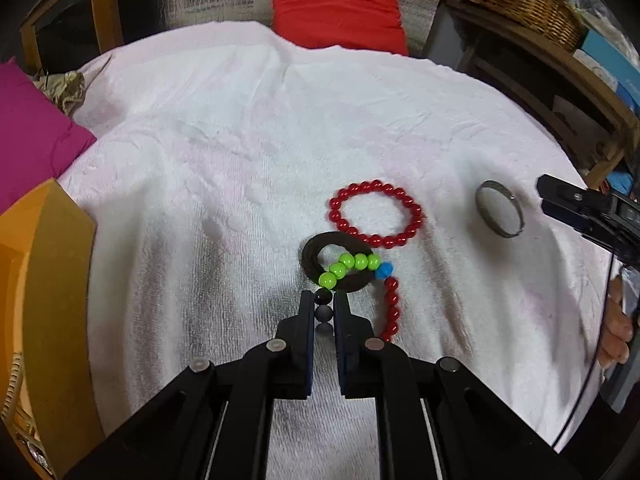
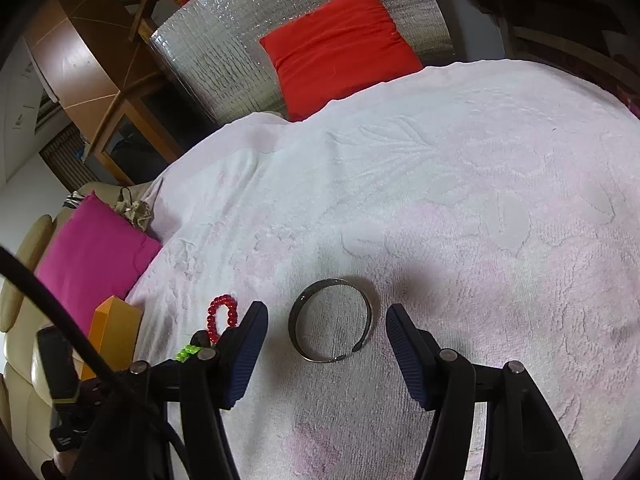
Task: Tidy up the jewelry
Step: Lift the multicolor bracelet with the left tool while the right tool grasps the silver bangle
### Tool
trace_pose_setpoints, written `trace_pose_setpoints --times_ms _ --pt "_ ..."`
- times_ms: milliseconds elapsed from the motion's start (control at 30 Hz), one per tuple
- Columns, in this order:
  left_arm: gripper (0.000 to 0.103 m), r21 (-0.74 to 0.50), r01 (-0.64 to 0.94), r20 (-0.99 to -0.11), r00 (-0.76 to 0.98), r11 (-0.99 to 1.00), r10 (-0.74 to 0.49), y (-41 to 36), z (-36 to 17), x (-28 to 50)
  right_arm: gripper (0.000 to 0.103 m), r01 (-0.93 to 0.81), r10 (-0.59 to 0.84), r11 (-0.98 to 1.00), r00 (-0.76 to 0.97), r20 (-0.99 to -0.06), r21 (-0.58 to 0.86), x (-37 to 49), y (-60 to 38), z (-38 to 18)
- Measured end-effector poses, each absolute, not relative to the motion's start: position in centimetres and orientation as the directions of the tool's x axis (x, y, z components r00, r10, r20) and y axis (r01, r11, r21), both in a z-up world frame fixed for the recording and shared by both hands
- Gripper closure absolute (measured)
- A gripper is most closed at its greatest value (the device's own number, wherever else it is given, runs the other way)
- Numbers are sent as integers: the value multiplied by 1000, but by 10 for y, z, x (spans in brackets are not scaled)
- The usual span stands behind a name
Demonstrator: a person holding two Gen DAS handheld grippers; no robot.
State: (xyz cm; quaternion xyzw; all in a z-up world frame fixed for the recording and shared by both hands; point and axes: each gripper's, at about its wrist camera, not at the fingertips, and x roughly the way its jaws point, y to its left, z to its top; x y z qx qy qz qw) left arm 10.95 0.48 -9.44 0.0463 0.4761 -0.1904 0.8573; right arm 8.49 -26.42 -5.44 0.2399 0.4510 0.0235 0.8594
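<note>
Left gripper: its jaws are nearly closed, pinching the dark beads at the near end of a multicoloured bead strand.
Strand direction: its long axis is running away from the left gripper, starting between the fingertips and angling ahead and to the right.
Strand look: black and grey beads are sitting in the grip, glossy lime-green beads are crossing ahead, then one blue bead, then red beads are trailing back down the right side of the gripper.
Dark ring: a flat, matte brown-black ring is lying just ahead of the left fingertips, with the green beads lying across it.
Red bead bracelet: a closed loop of shiny red beads is lying flat beyond the dark ring, ahead and slightly right.
Right gripper: its jaws are standing wide apart, holding nothing.
Metal bangle: a thin grey open cuff is lying flat between the right fingertips, touching neither, its gap facing back toward the gripper and to the right.
Surface: everything is resting on a pale pink towel.
</note>
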Motion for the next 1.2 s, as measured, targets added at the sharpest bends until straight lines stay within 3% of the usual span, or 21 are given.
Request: trace_pose_setpoints --times_ms 367,533,733,833,933,1200 --pt "94 -102 374 -817 497 922 -292 12 -83 97 38 121 274 905 568 -776 408 93 -247 -60" --pt "94 -109 379 -817 493 919 -300 10 -84 97 24 83 236 941 537 -810 329 101 -230 -71" --pt "94 -112 382 -818 488 917 -303 12 -84 95 21 55 109 985 542 -833 165 108 -213 -78" --pt "94 -118 378 -820 484 918 -305 12 -85 96 22 50 68 992 537 -841 112 109 -210 -84" --pt "94 -119 375 -824 480 919 -302 11 -87 96 38 49 21 997 541 -841 56 108 -208 -84" --pt "94 -127 365 -812 496 922 -308 11 -82 90 38 66 51 992 544 -837 103 98 -213 -76"
